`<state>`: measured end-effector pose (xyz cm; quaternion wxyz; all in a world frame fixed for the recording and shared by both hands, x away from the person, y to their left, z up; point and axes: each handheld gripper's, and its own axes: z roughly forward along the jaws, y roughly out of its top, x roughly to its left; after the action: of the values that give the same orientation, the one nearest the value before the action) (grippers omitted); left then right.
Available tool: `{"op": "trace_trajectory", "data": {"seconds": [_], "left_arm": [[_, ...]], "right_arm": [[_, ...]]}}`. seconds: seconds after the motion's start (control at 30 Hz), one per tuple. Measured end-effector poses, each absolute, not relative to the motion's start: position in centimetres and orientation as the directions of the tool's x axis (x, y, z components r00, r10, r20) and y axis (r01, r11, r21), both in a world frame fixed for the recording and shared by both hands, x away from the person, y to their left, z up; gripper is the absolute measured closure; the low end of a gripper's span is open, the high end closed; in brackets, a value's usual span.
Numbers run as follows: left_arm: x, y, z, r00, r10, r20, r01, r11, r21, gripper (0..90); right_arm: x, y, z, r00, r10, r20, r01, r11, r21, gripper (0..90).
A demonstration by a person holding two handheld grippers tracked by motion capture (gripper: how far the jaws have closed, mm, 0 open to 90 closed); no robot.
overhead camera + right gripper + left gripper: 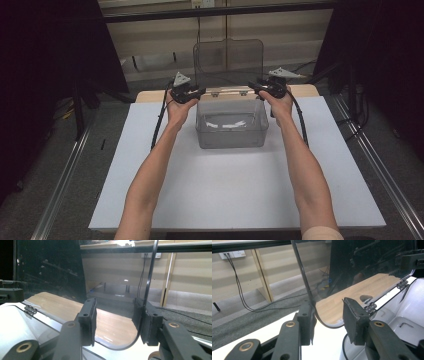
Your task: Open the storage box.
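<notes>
We've got the clear box mid-counter, lid standing upright at the back. Left tongs & right tongs sit at the lid's lower corners, one each side; both pairs open, lid edge between jaws, not clamped.

White sheet covers the wooden table; wall socket, probably cabled.
</notes>
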<state>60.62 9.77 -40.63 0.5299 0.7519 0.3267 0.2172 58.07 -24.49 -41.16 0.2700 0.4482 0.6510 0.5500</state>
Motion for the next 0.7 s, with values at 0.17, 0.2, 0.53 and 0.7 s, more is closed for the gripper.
{"op": "trace_trajectory", "data": {"seconds": [0.17,0.2,0.53,0.7], "left_arm": [[60.66,9.47,-40.51,0.682,0.731,-0.033,0.287,-0.226,0.931,57.7],[60.71,9.45,-40.55,0.679,0.733,-0.045,0.291,-0.212,0.933,57.4],[60.85,9.49,-40.62,0.674,0.735,-0.073,0.314,-0.196,0.929,56.4],[61.01,9.58,-40.68,0.675,0.733,-0.085,0.323,-0.190,0.927,55.8]], "right_arm": [[58.29,-24.50,-41.44,-0.437,0.877,0.201,0.312,-0.061,0.948,52.9],[58.35,-24.50,-41.46,-0.433,0.876,0.214,0.320,-0.072,0.945,52.8],[58.64,-24.40,-41.44,-0.425,0.867,0.259,0.364,-0.098,0.926,48.6],[58.69,-24.15,-41.64,-0.427,0.880,0.209,0.347,-0.054,0.936,46.7]]}}
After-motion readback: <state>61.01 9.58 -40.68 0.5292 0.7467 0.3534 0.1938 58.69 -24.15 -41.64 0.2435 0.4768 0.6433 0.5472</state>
